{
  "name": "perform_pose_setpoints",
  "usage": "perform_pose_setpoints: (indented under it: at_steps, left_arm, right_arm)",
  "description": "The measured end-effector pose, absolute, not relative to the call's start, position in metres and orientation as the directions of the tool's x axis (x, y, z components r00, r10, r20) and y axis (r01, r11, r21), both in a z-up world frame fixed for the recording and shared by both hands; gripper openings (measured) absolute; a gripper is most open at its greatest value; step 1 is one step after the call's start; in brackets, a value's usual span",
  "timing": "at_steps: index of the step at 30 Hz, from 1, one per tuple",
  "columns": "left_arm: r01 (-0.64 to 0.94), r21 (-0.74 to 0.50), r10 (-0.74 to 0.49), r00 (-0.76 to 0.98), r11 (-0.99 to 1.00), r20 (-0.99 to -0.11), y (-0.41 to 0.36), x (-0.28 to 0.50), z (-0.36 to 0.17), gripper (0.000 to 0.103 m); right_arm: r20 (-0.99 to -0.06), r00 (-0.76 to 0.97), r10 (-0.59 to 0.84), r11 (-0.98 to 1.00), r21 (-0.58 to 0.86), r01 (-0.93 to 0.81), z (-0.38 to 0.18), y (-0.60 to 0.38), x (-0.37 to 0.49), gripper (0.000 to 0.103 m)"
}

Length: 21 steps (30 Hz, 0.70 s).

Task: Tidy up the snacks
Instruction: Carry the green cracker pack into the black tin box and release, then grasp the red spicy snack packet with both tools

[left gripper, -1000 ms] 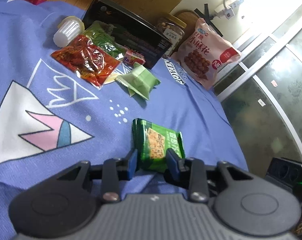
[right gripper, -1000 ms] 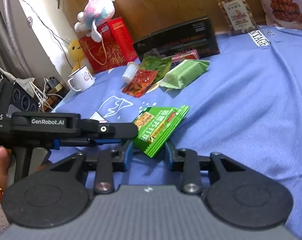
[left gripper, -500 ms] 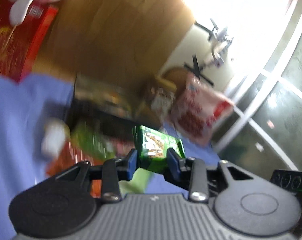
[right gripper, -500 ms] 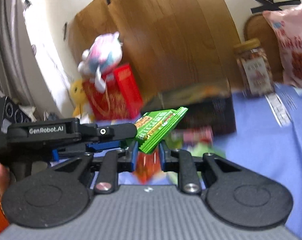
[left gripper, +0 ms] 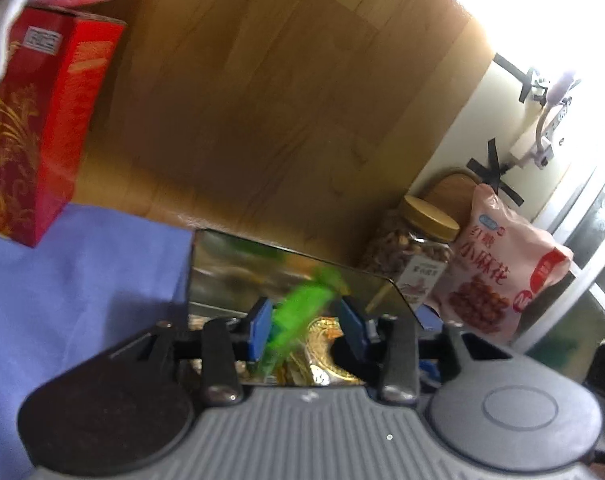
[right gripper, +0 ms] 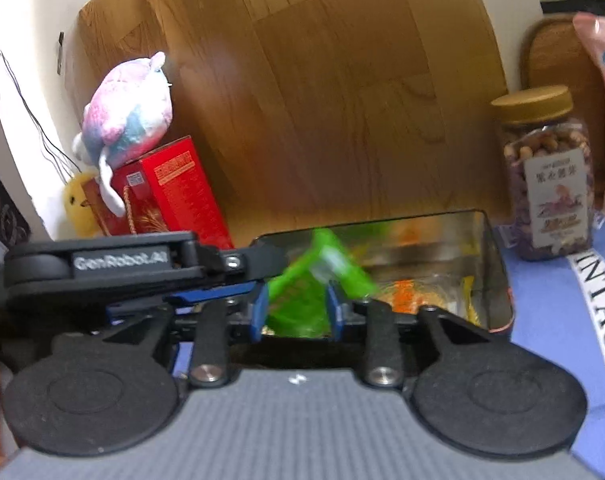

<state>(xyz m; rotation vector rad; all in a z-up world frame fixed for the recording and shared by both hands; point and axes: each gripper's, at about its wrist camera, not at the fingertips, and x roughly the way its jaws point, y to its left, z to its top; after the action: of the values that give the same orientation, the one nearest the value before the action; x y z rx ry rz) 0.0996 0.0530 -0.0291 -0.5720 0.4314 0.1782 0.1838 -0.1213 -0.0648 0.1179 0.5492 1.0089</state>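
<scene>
A green snack packet (left gripper: pixel 298 312) hangs blurred between the fingers of both grippers, over an open dark box (left gripper: pixel 222 272) with shiny inner walls. My left gripper (left gripper: pixel 306 330) has its jaws spread wider than the packet. My right gripper (right gripper: pixel 296 312) also stands open around the same packet (right gripper: pixel 314 280), just above the box (right gripper: pixel 498 280). The packet looks loose and tilted. Orange and gold wrappers lie inside the box. The left gripper's arm (right gripper: pixel 102 268) crosses the right wrist view from the left.
A jar of nuts (right gripper: pixel 550 184) and a pink snack bag (left gripper: pixel 502 276) stand right of the box. A red carton (right gripper: pixel 170 196) with a plush toy (right gripper: pixel 126 116) on it stands to the left. A wooden board (left gripper: pixel 262 100) rises behind. Blue cloth (left gripper: pixel 62 288) covers the surface.
Both grippers carried the green packet up from the cloth to above the box. Their jaws have since opened and the packet has tilted and blurred between them.
</scene>
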Motion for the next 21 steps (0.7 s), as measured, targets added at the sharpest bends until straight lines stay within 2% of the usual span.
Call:
perform_pose_setpoints:
  at_steps: [3,5,9,12,16,17,19,21]
  left_arm:
    - [-0.253,-0.499,0.059,0.926,0.829,-0.373,0.055,0.059,-0.021,0.038]
    - [-0.253,-0.521,0.059,0.931,0.815,-0.360,0.059,0.035,-0.024,0.039]
    - [-0.273,-0.577,0.028,0.917,0.770,-0.397,0.067,-0.004,-0.047,0.039]
    - [-0.311,-0.582,0.027,0.896,0.751,-0.444,0.065,-0.016,-0.068,0.039]
    - [-0.372,-0.581,0.019,0.853,0.724,-0.522,0.059,-0.014,-0.096,0.039]
    - [-0.386,-0.574,0.017,0.840,0.722,-0.543,0.058,-0.014,-0.103,0.036]
    - [-0.386,-0.560,0.040,0.846,0.733,-0.531,0.052,-0.020,-0.109,0.037]
    - [-0.369,-0.570,0.019,0.850,0.735,-0.526,0.047,-0.023,-0.110,0.036]
  right_arm:
    - [-0.308,0.400,0.863,0.501,0.431,-0.750,-0.062,-0.153,0.178,0.036]
    - [-0.301,0.346,0.888,0.457,0.509,-0.729,-0.069,-0.176,0.169,0.036]
    - [-0.377,0.238,0.895,0.432,0.605,-0.669,-0.106,-0.194,0.153,0.036]
    - [-0.466,0.227,0.855,0.480,0.547,-0.686,-0.123,-0.181,0.140,0.038]
    - [-0.496,0.252,0.831,0.511,0.502,-0.698,-0.126,-0.165,0.132,0.040]
    - [-0.504,0.253,0.826,0.513,0.485,-0.709,-0.124,-0.160,0.129,0.033]
    - [-0.513,0.189,0.837,0.476,0.512,-0.715,-0.125,-0.159,0.128,0.004]
    - [-0.524,0.158,0.837,0.466,0.530,-0.709,-0.131,-0.163,0.125,0.003]
